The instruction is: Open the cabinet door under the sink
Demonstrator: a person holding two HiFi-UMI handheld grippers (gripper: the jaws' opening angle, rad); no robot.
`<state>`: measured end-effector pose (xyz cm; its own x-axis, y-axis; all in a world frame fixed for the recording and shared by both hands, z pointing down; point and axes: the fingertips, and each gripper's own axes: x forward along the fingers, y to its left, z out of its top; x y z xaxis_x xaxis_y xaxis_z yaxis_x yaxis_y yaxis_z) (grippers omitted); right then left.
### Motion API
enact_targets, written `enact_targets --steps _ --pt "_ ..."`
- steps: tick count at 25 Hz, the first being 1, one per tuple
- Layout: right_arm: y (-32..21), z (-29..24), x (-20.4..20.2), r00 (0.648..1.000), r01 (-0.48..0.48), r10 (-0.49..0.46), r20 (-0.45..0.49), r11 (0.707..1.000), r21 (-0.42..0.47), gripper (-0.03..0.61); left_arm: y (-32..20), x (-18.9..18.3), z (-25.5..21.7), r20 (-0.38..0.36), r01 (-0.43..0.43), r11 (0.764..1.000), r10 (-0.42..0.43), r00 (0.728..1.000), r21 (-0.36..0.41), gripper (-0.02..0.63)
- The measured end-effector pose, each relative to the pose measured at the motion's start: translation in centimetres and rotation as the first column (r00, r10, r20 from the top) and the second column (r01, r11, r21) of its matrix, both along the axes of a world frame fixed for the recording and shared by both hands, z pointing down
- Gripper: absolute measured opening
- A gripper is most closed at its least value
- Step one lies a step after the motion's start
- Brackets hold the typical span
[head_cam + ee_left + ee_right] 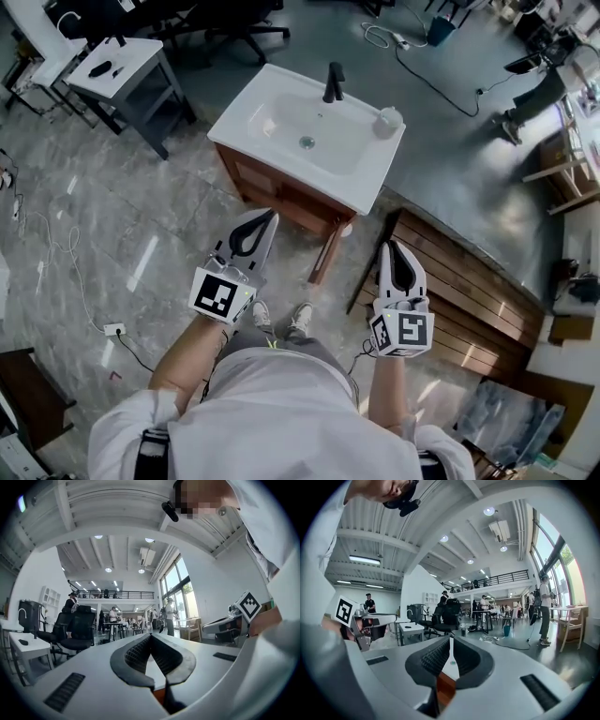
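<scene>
The sink unit has a white basin with a black tap on a brown wooden cabinet. A narrow brown panel juts from the cabinet's right front corner toward me; it looks like a door swung outward, seen edge-on. My left gripper is held in the air just short of the cabinet front, shut with nothing in it. My right gripper hangs right of that panel, also shut and empty. Both gripper views look level across the room, with only a sliver of basin and brown wood between the jaws.
A slatted wooden platform lies on the floor to the right. At the upper left stand a grey side table and an office chair. Cables and a power strip lie on the floor at left. My shoes are near the cabinet.
</scene>
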<state>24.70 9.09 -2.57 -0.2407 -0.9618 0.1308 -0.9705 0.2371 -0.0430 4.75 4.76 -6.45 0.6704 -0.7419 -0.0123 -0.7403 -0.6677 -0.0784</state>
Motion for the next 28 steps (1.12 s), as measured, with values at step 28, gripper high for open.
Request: enact_targets --steps 28 --pt "-3.1 -6.2 -3.2 0.997 0.077 -0.079 0.010 0.984 0.159 0.048 -0.6 -2.9 -4.9 -0.051 0.058 0.995 -0.054 0.997 0.084 0.012"
